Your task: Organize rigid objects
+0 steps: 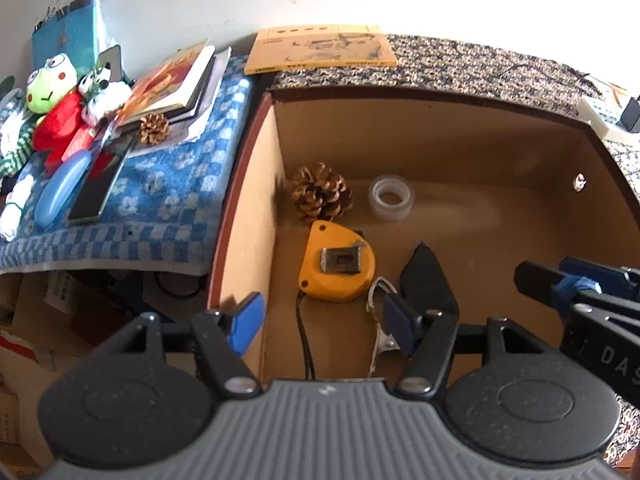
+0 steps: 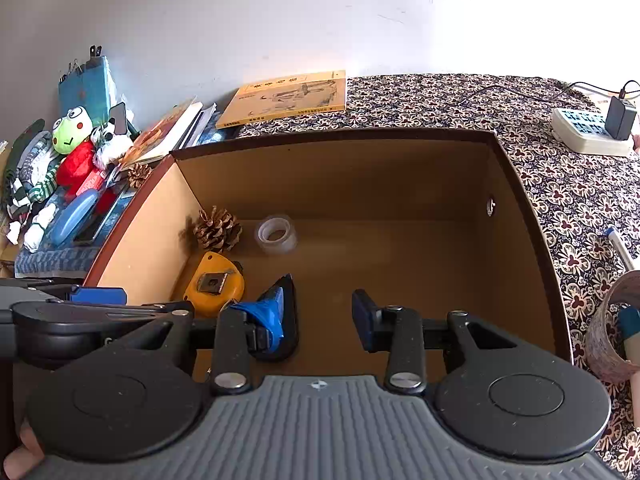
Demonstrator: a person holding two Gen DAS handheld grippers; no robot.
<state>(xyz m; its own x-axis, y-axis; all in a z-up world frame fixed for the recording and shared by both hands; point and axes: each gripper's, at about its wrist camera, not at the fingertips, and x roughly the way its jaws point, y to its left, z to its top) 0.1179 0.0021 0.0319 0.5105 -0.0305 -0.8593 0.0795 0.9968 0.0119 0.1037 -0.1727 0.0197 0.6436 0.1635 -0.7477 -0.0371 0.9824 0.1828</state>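
An open brown cardboard box (image 1: pixel 440 136) (image 2: pixel 516 184) holds a pine cone (image 1: pixel 321 192) (image 2: pixel 218 229), a clear tape roll (image 1: pixel 391 197) (image 2: pixel 277 234), a yellow tape measure (image 1: pixel 337 267) (image 2: pixel 214 285) and a black wedge-shaped object (image 1: pixel 428 280) (image 2: pixel 286 320). A metal piece (image 1: pixel 378 320) lies beside the wedge. My left gripper (image 1: pixel 324 328) is open and empty, straddling the box's left wall above the tape measure. My right gripper (image 2: pixel 318 316) is open and empty over the box's middle, its left finger next to the wedge. A second pine cone (image 1: pixel 154 128) (image 2: pixel 138 174) lies outside on books.
Left of the box, a blue checked cloth (image 1: pixel 160 200) carries books, plush toys (image 1: pixel 52 96), a blue case and a phone. A yellow book (image 1: pixel 320 50) lies behind the box. A power strip (image 2: pixel 588 132), a pen (image 2: pixel 620 248) and a patterned cup (image 2: pixel 616 328) sit on the right.
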